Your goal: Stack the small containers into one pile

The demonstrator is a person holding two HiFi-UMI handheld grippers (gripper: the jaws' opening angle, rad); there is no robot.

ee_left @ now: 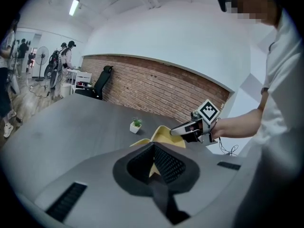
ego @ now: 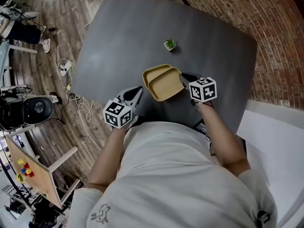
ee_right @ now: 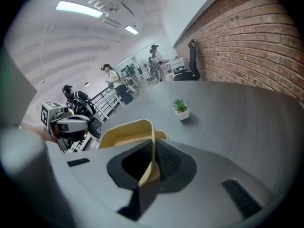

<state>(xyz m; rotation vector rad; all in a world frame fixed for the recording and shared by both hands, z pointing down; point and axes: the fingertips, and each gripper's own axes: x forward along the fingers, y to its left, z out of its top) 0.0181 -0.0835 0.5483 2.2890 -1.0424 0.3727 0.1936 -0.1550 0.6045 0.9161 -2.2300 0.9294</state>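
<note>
Pinching its thin rim, right tongs (ee_right: 152, 161) hold a shallow yellow container (ee_right: 124, 130).

**Both grippers out front, both pinching something yellow**

Left gripper (ego: 139, 90) sat at the end of a bare left forearm (ego: 107, 160), angled a bit downward, jaws squeezed nearly together on a thin yellow plastic rim (ee_left: 152, 167). Right gripper (ego: 183, 80) tipped down steeper off the right forearm (ego: 225, 139), jaws clamped on the wall of a shallow yellow plastic tray (ego: 167, 85). The two tips angled in toward each other.
</note>
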